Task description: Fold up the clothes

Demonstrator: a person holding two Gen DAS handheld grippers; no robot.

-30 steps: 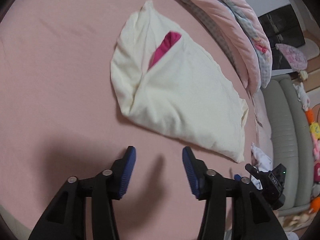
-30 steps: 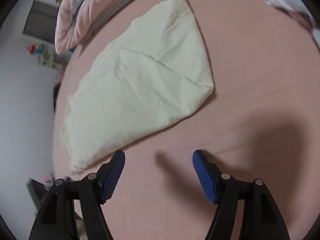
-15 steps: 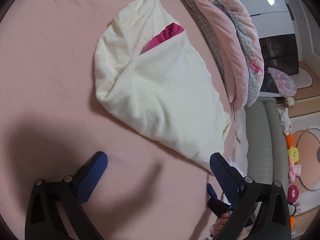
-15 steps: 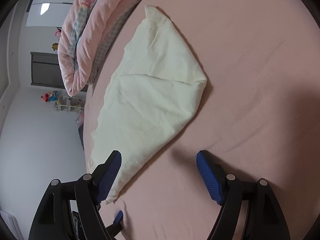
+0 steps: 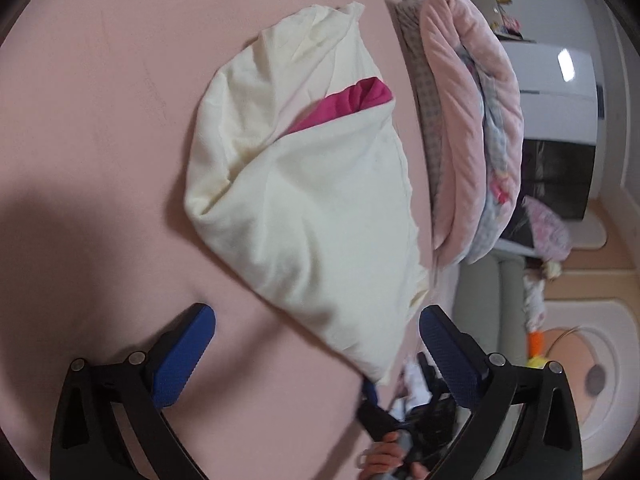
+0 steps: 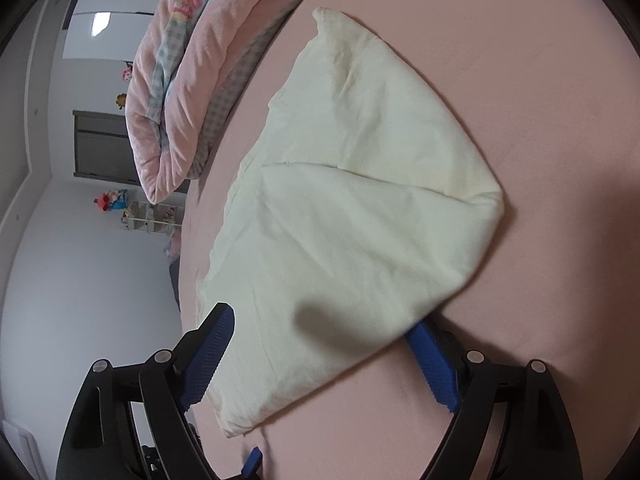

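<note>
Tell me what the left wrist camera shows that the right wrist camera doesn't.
Only the left wrist view shows the magenta fabric peeking from the fold, the grey sofa, and a hand holding the other tool. Only the right wrist view shows the grey door and the toy shelf. Both show the cream garment on the pink bedsheet beside the rolled pink quilt. Each claw, left claw and right claw, has just been opening, with the garment's near corner between its pads, not pinched.

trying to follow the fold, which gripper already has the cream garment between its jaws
The right gripper: the cream garment lies between its open jaws. The left gripper hovers mostly over bare pink sheet.
</note>
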